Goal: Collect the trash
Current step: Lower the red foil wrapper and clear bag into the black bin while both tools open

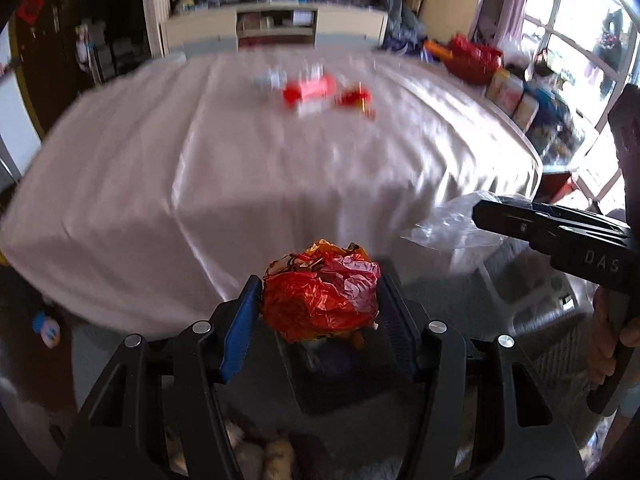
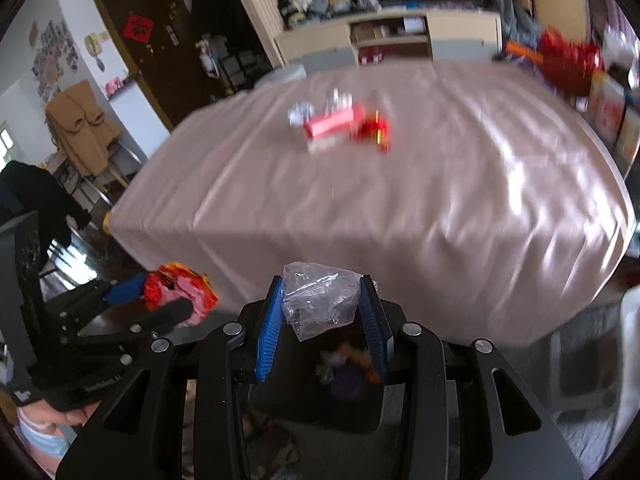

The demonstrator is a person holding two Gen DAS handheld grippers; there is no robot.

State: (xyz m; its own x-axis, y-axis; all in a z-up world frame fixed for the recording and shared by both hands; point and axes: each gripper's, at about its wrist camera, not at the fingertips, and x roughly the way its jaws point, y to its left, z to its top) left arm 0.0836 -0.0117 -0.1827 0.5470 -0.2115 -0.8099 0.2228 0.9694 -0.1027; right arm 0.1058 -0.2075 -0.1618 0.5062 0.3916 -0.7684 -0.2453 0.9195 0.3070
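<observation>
Left claw (image 1: 320,304): clenched on crumpled orange wrapper (image 1: 320,292), light, crushable. Right claw (image 2: 322,312): grasping clear plastic film (image 2: 318,300), slippery; pinch bunched middle.

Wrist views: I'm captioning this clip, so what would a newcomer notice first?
A crumpled red-orange wrapper clamped in the left gripper, and a clear plastic bag pinched in the right gripper, both above a dark bin. Beyond, a red box and scraps lie on the pink tablecloth.
</observation>
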